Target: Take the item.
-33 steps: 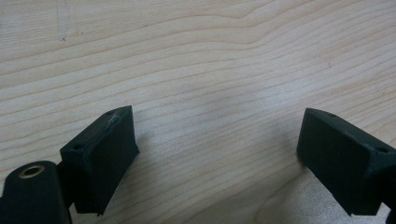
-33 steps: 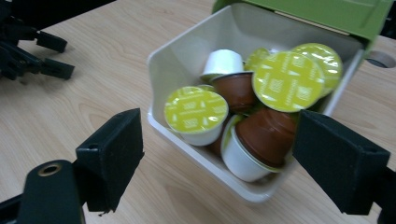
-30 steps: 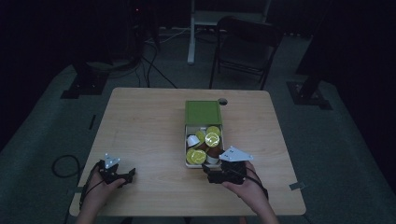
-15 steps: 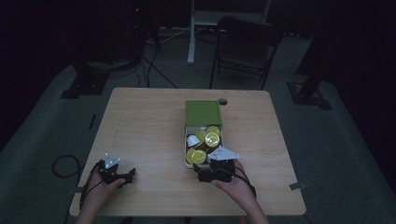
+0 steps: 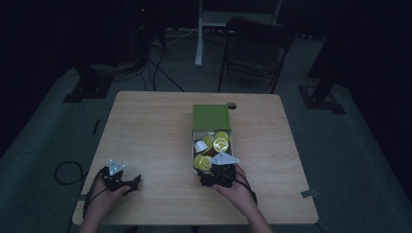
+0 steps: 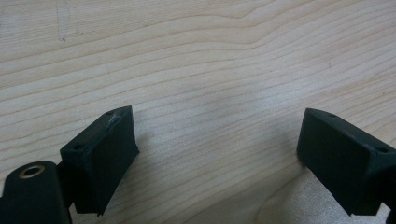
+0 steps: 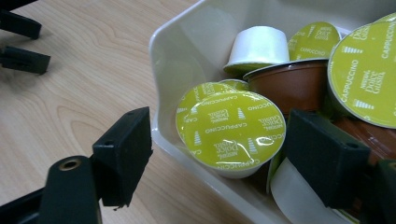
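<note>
- The right gripper (image 5: 210,175) is held at the near end of the box (image 7: 187,37), its jaws straddling the near wall: one jaw is outside over the table (image 5: 155,126), the other inside among the capsules.
- Its jaws have just been closing. A green-lidded capsule (image 7: 231,130) lies between them, tilted against the wall, but it is not yet pressed; the gripper is still released.
- The left gripper (image 5: 127,182) is parked on bare wood near the front edge, well apart from the box, with its jaws spread wide and nothing between them.
- The box sits right of the table's centre, its green lid (image 5: 211,116) lying at the far end.
- Risk: because the wall stands between the jaws as well, it could be pinched together with the capsule, and the whole box might be lifted or dragged.
- Risk: the tilted foil face could be dented or pierced if the inner jaw lands on it rather than on the rim.
- Risk: the capsule could be squeezed out sideways, since it leans and its body tapers.
- Risk: the brown capsule (image 7: 294,84) just behind might be knocked by the inner jaw.
</note>
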